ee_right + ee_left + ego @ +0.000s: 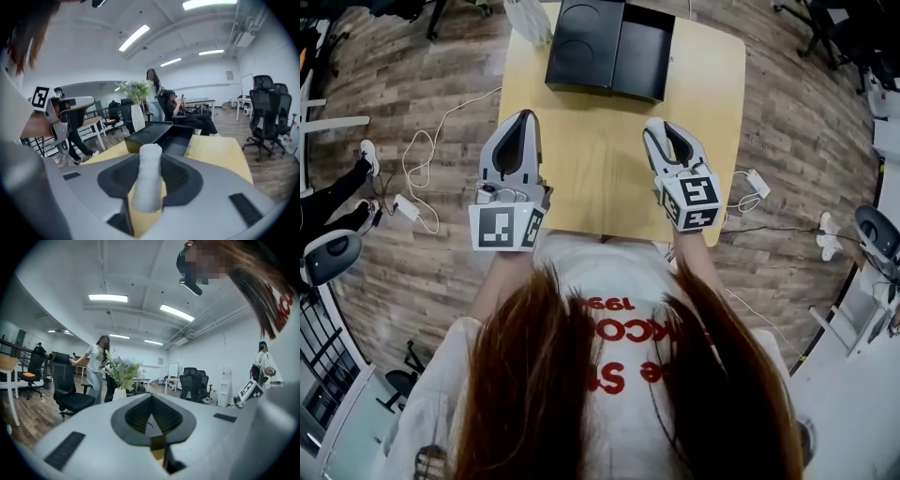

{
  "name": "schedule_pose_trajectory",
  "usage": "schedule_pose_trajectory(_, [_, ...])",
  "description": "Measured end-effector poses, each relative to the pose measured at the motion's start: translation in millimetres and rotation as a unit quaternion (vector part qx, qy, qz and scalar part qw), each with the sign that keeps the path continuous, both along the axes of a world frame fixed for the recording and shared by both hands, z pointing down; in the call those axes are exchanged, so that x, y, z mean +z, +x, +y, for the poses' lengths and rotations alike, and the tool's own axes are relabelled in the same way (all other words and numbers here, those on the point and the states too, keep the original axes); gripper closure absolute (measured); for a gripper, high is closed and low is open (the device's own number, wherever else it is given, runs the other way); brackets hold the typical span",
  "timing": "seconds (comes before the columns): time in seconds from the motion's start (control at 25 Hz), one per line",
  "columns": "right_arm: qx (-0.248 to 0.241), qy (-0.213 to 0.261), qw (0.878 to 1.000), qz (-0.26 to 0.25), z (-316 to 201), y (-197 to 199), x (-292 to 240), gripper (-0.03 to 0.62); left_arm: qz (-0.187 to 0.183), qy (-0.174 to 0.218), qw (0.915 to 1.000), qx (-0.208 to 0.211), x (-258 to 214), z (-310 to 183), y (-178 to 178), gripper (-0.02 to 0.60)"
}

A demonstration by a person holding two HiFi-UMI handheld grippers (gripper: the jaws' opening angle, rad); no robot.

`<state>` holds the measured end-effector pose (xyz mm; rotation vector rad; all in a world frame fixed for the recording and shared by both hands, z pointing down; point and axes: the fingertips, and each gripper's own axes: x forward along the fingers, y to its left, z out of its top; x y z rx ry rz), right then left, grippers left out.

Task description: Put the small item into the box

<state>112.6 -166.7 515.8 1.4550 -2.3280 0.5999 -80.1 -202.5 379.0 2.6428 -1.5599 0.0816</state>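
Left tongs (525,117) hover closed and empty over the yellow table (609,178), while right tongs (660,129) clasp a small white roll (148,178), likely light and soft, by its sides, short of the open black box (609,47).

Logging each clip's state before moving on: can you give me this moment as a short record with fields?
setting: person at a yellow table
box: black box at the table's far end, open, lid laid beside it
right gripper: shut on the small white item, short of the box
left gripper: fingers together, nothing held
item pose: upright between the right fingers
task state: item not yet in the box
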Motion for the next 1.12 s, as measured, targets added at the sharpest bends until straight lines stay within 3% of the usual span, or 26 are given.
schedule_pose_trajectory(0.28, [0.042,0.128,0.99,-0.044,-17.7,18.9,-95.9,0.454,0.004,0.034,0.9994,0.009,-30.3,-8.6,6.3,0.574])
schedule_pose_trajectory(0.64, [0.055,0.255,0.963,-0.072,-14.1,38.9,-182.2,0.454,0.003,0.071,0.9972,0.022,-59.0,-9.7,17.5,0.575])
schedule_pose_trajectory(0.8, [0.062,0.276,0.956,-0.084,-8.6,45.0,-202.4,0.454,0.006,0.08,0.9965,0.024,-66.7,-11.5,21.3,0.574])
schedule_pose_trajectory(1.12, [0.069,0.266,0.958,-0.082,-9.2,52.0,-203.5,0.454,0.01,0.075,0.9968,0.024,-60.6,-19.3,18.7,0.575])
